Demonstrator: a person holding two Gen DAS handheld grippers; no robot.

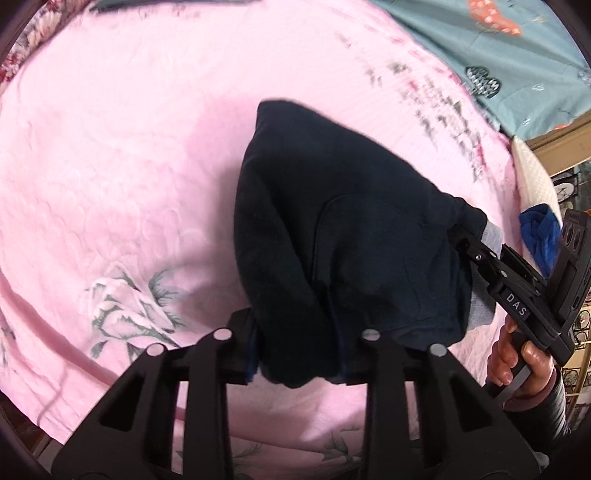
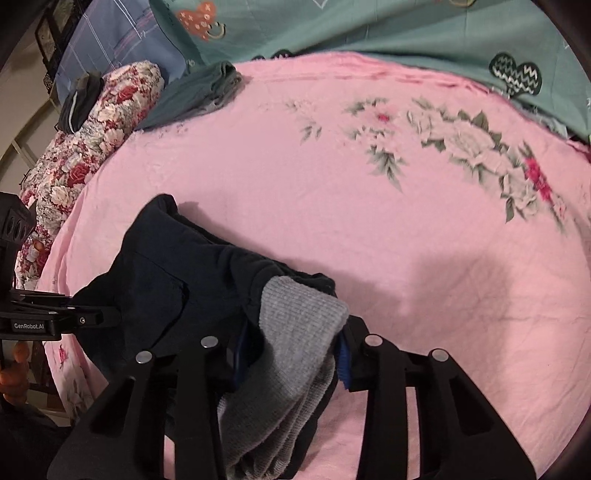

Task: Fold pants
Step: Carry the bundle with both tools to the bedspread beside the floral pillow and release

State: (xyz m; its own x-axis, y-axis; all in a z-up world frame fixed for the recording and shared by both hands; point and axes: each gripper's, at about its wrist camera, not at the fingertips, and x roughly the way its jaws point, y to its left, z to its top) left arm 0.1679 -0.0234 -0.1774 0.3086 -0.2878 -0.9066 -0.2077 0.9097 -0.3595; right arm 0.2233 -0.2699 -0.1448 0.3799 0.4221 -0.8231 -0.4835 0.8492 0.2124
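The dark navy pants (image 1: 343, 229) with a grey ribbed waistband (image 2: 295, 332) hang bunched between my two grippers above the pink bedspread (image 1: 110, 166). My left gripper (image 1: 299, 354) is shut on one edge of the pants. My right gripper (image 2: 291, 362) is shut on the grey waistband end. The right gripper also shows in the left wrist view (image 1: 476, 254) at the pants' right side. The left gripper shows in the right wrist view (image 2: 107, 317) at the pants' left side. The far end of the pants droops toward the bed.
A teal patterned quilt (image 2: 369, 26) lies along the far edge of the bed. A red floral pillow (image 2: 92, 129) and a folded teal garment (image 2: 199, 92) lie at the far left. A blue cloth (image 1: 539, 236) lies at the bed's right edge.
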